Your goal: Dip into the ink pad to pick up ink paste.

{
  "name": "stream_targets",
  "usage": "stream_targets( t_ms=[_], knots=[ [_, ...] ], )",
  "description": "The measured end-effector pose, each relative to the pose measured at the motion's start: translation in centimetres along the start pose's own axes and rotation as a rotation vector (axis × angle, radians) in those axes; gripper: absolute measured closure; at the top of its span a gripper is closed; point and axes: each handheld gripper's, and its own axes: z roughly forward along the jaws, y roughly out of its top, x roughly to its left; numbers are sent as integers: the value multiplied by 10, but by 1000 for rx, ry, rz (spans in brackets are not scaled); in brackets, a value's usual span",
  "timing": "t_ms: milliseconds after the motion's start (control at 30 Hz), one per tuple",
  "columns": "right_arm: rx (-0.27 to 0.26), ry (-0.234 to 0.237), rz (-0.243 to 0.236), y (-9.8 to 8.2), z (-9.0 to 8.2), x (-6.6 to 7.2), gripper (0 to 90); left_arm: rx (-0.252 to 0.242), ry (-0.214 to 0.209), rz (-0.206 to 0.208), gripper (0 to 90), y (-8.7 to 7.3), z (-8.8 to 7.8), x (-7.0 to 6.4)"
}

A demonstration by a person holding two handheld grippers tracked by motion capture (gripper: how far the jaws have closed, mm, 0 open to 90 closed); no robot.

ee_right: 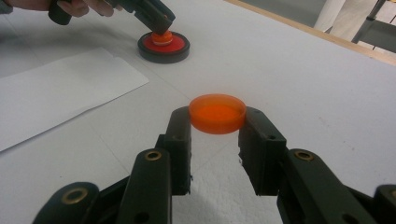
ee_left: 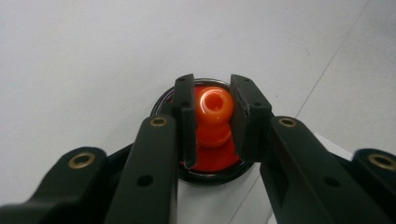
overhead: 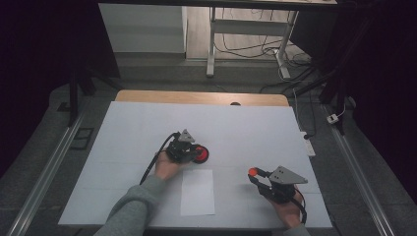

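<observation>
The left gripper is clamping its two black jaws on the glossy orange knob that is standing up from the middle of a round stamp-pad-like base, red inside a black rim. In the high view that base is sitting on the white table cover near the middle, just beyond a loose white sheet of paper. The right gripper is gripping a flat, translucent orange plastic disc-shaped cap by its rim and is holding it clear of the table, off to the person's right, well apart from the base; the high view is showing it as a small orange spot at the jaw tips.

Judging by this, the work in hand looks like the handling of a small stamp: the knobbed piece is sitting on or being taken from its red pad while the cap is being kept aside. The next move probably calls for a straight vertical lift of the knob with the grip kept firm, so the base is not dragged along. After that, it would be carried over to the paper sheet and set down squarely.
</observation>
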Motion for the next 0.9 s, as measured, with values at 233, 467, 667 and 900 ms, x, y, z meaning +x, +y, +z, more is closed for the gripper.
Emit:
stream_targets(
  t_ms=[233,467,667,900],
  knots=[
    [0,0,-5,0,-1,1,652,-16,-1,-9,731,-3,0,0],
    [0,-3,-2,0,-2,1,652,-27,-8,-13,731,-5,0,1],
    [0,-7,-2,-1,-3,1,652,-28,6,3,732,-6,1,-1],
    [-2,-13,-1,-1,-4,1,652,-28,3,3,731,-6,1,-1]
  ],
)
